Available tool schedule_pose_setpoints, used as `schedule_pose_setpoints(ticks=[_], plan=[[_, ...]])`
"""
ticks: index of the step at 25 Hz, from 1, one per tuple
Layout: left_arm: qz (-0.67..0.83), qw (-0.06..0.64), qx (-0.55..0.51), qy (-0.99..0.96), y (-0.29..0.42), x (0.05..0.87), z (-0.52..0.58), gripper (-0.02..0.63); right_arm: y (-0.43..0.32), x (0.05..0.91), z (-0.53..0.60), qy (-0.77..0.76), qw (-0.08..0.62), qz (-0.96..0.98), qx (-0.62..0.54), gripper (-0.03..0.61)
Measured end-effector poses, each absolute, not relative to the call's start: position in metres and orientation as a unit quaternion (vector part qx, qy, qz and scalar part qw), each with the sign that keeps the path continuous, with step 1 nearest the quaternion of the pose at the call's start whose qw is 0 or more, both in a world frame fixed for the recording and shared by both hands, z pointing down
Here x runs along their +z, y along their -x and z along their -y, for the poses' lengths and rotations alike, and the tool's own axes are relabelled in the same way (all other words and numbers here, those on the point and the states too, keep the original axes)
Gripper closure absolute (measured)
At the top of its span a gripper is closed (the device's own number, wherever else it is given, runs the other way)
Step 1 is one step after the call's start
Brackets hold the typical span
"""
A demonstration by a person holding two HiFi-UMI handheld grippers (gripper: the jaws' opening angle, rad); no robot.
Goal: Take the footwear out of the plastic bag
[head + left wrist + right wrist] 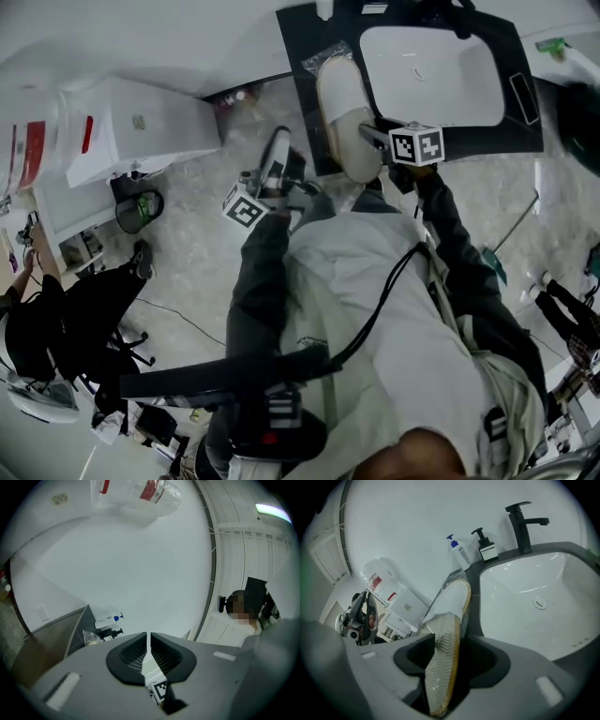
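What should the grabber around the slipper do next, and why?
Probably close the right gripper on the slipper. Its jaws stand apart on either side of the sole, not pressing it, and the toe end looks still wrapped in the clear plastic bag on the dark counter beside the sink. The left gripper is shut and empty.

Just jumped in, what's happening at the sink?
A person works two hand-held grippers at a dark counter beside a white sink. The right gripper has its jaws apart around a slipper, which rests on the counter in its clear plastic bag. The left gripper is shut and empty, pointing at the wall.
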State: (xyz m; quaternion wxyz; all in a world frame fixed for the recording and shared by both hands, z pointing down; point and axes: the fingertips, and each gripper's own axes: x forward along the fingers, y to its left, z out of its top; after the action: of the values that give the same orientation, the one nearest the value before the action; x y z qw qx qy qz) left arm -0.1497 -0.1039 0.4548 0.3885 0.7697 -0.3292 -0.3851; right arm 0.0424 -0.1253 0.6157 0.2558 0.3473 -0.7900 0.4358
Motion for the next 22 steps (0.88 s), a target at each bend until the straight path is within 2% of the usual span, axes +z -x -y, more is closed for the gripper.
schedule_pose_setpoints(ticks=[5, 10, 13, 15, 18, 21, 22], plan=[[0.334, 0.392, -0.384, -0.766, 0.168, 0.461, 0.106, 0.607, -0.047, 0.617, 0.124, -0.361, 0.314, 0.788, 0.388, 0.368], [0.332, 0.401, -0.383, -0.763, 0.171, 0.470, 0.107, 0.607, -0.025, 0.619, 0.122, -0.319, 0.283, 0.805, 0.413, 0.368], [0.326, 0.408, -0.381, -0.763, 0.170, 0.476, 0.108, 0.604, -0.018, 0.613, 0.123, -0.295, 0.206, 0.808, 0.466, 0.469], [0.321, 0.417, -0.376, -0.763, 0.168, 0.480, 0.111, 0.567, -0.019, 0.604, 0.126, -0.285, 0.143, 0.805, 0.499, 0.513], [0.307, 0.436, -0.376, -0.758, 0.164, 0.483, 0.112, 0.499, -0.022, 0.588, 0.123, -0.262, 0.087, 0.815, 0.510, 0.530], [0.289, 0.446, -0.377, -0.759, 0.161, 0.483, 0.114, 0.404, -0.023, 0.557, 0.118, -0.223, 0.045, 0.843, 0.487, 0.544], [0.282, 0.445, -0.374, -0.763, 0.158, 0.482, 0.116, 0.355, -0.021, 0.542, 0.114, -0.202, 0.036, 0.855, 0.476, 0.546]])
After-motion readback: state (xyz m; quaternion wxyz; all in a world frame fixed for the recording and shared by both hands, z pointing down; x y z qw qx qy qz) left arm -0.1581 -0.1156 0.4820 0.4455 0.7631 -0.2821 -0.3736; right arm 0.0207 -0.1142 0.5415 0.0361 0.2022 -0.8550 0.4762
